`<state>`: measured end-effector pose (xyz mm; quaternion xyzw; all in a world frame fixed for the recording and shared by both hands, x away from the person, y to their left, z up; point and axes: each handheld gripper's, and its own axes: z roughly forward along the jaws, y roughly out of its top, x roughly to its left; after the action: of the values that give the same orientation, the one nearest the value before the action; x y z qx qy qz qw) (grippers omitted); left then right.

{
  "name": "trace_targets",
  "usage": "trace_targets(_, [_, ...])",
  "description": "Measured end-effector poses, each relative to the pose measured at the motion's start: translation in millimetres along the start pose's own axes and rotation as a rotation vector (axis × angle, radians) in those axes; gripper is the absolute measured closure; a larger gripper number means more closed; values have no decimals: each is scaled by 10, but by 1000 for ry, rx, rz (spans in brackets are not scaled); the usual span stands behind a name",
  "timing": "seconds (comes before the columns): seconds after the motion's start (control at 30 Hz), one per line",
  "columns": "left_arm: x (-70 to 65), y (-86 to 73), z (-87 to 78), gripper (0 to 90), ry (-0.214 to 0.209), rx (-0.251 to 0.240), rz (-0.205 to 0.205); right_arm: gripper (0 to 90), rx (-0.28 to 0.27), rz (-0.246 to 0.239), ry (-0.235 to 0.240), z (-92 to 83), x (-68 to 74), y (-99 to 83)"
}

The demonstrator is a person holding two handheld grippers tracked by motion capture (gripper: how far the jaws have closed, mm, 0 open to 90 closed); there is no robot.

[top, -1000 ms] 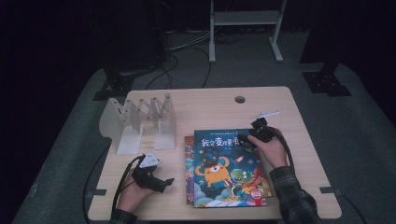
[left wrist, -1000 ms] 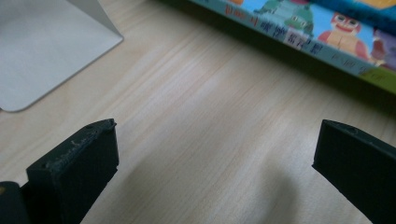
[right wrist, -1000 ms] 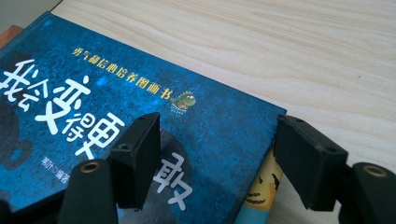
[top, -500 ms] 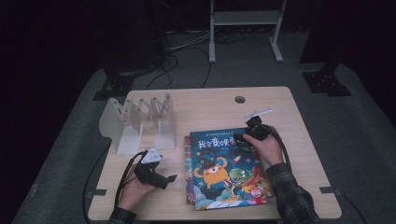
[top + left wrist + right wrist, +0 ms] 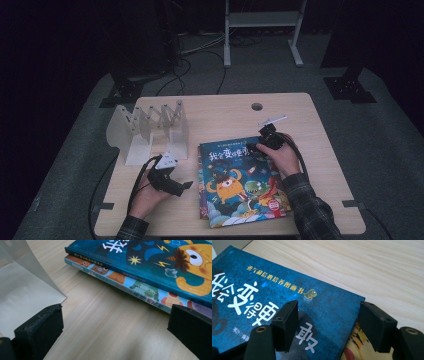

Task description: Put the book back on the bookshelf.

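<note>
Lower centre of the high view: blue hardcover picture book (image 5: 240,180) atop a stack on the pale wooden table (image 5: 220,115), the right gripper (image 5: 260,143) at its upper-right corner, jaws parted astride that corner without pinching; the left gripper (image 5: 184,186), jaws wide and empty, faces the spine.

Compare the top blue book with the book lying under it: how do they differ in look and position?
The top blue book has a dark blue cover with an orange monster; the lower book shows only a lighter edge strip with small animals. The top blue book is fully visible; the lower book sticks out slightly at the left. Both lie flat on the table.
</note>
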<state>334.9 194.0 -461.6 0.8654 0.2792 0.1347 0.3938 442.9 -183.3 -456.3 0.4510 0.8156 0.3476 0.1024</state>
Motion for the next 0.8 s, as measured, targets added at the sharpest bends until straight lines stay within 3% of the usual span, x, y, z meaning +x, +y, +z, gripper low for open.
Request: trace_targets(0.8, [45,102,79,0,-16,-9,3,323,20,-52,16,129,213,136])
